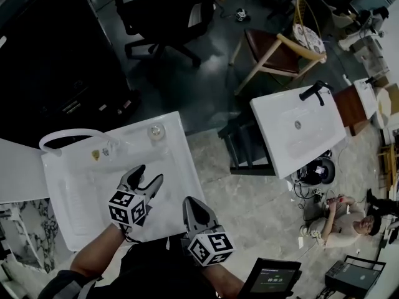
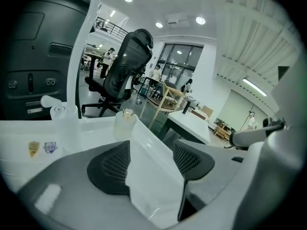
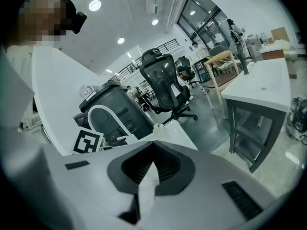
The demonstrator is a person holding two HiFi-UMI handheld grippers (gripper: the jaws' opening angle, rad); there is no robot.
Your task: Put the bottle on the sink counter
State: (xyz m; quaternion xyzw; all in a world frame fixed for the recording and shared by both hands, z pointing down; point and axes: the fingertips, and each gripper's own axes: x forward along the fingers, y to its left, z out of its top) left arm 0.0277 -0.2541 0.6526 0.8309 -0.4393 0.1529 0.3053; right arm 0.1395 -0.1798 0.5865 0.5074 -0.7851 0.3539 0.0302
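Note:
A small clear bottle [image 1: 156, 130] with a pale cap stands upright on the far right corner of the white sink counter [image 1: 184, 167]. It also shows in the left gripper view as the bottle [image 2: 125, 121], beyond the jaws. My left gripper [image 1: 149, 174] hovers over the sink basin, well short of the bottle, open with nothing between its fingers [image 2: 111, 169]. My right gripper [image 1: 195, 204] hangs at the sink's near right edge, its jaws together and holding nothing. The right gripper view shows the bottle [image 3: 156, 127] far ahead.
A white arched faucet [image 1: 64, 136] rises at the sink's far left. A second white sink counter [image 1: 298, 136] with a black faucet stands to the right, across a tiled gap. Beyond are a wooden chair [image 1: 274, 50] and a black office chair [image 1: 163, 18]. A person [image 1: 349, 222] sits at the lower right.

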